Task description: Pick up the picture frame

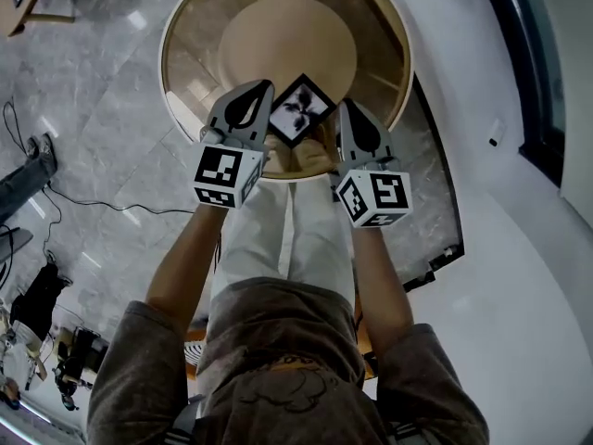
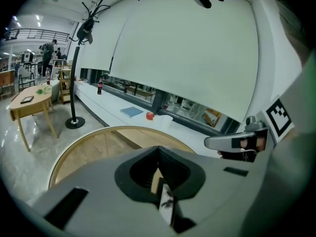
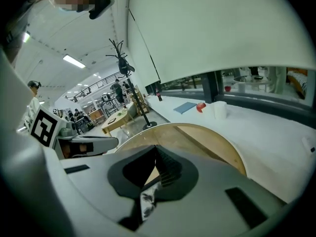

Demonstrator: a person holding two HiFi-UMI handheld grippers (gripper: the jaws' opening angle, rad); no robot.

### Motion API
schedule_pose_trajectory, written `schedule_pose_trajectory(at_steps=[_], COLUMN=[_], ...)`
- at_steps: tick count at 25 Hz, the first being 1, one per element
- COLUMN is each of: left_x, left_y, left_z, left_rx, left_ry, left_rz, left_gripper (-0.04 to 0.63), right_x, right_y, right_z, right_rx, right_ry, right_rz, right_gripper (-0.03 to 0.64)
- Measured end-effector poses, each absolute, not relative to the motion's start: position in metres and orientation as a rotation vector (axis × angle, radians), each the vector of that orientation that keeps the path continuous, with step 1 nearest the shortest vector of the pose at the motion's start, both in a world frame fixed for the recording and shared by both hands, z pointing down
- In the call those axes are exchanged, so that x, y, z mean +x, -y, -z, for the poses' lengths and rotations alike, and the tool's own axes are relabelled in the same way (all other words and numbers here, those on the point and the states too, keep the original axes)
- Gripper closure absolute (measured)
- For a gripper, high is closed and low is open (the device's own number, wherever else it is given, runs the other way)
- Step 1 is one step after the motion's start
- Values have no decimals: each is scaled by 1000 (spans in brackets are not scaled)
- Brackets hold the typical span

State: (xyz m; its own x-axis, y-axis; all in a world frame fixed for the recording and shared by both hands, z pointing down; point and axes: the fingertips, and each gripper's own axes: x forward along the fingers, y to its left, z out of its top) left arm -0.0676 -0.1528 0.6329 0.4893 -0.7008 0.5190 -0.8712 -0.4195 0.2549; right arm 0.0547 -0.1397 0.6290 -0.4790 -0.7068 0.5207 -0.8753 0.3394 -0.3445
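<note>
While left gripper (image 1: 263, 100) and right gripper (image 1: 344, 117) clamp opposite corners of the picture frame (image 1: 301, 109), centre shot | risk: uneven pull could twist it free, dropping it.

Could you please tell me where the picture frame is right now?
At the head view's centre, the picture frame is gripped between the left gripper and right gripper, over the round table.
</note>
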Motion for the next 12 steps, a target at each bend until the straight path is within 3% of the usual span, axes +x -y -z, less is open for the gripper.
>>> schedule_pose_trajectory(at_steps=[12], left_x=[-56], left_y=[133], left_z=[-667], left_rx=[2277], left_ry=[1239], left_rz=[-510], left_gripper=[575], right_x=[59], right_y=[107], right_z=[-672], right_rx=[1419], right_ry=[2264], right_rz=[-999], right_gripper=[597])
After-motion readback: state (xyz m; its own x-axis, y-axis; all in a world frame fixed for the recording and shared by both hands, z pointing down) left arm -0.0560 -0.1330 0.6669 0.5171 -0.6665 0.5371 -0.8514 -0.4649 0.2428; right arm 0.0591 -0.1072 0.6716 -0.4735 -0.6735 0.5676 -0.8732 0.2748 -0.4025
